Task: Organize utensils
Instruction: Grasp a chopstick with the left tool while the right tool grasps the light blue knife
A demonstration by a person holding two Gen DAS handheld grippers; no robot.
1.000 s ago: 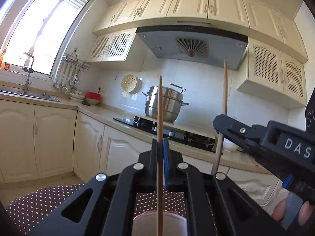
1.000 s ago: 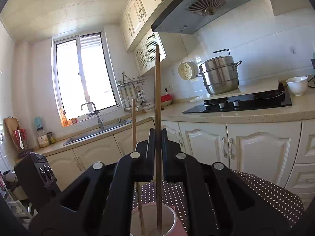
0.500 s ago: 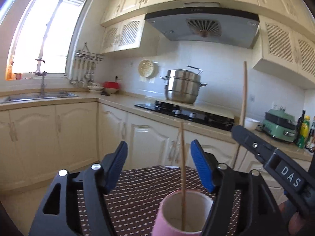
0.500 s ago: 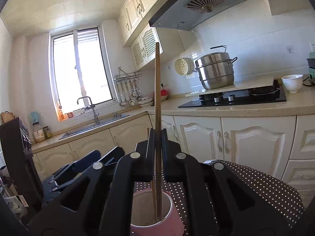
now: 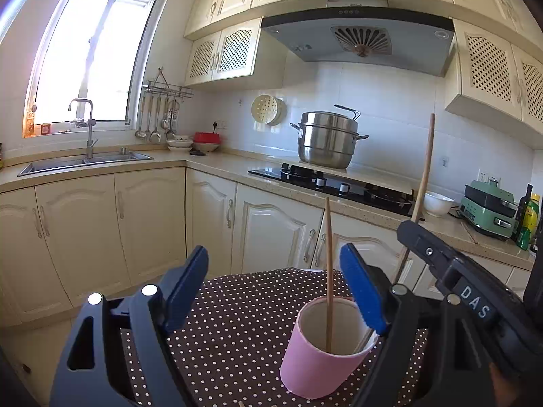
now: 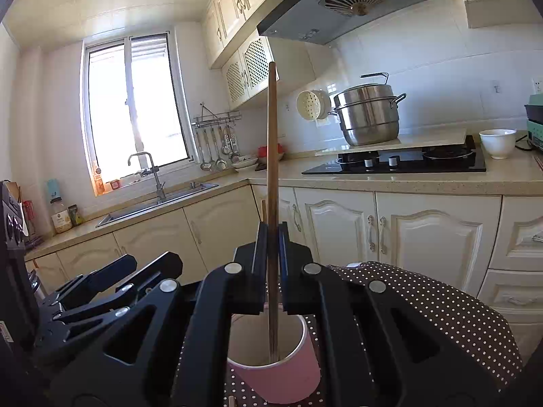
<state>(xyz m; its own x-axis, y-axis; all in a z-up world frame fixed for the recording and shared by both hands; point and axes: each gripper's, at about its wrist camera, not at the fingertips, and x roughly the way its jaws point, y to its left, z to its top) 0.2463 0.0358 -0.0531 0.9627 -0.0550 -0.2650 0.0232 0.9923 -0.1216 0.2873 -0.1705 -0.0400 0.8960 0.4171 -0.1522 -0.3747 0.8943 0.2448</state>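
Daylight is pouring through the window (image 5: 91,54) ahead and left of the tongs, above the sink (image 5: 85,162). Cream cabinets (image 5: 135,224) are running under the stone counter (image 5: 217,166) straight ahead. A range hood (image 5: 359,37) is hanging over the hob (image 5: 336,186), where a steel pot (image 5: 327,139) is sitting against white wall tiles (image 5: 400,115).

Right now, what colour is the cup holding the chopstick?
Pink outside, white inside; the cup shows best in the left wrist view.

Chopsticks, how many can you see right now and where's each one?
2. One chopstick stands loose in the pink cup, between the open left claw pads. The other chopstick is clamped in the right claw, tip inside the cup.
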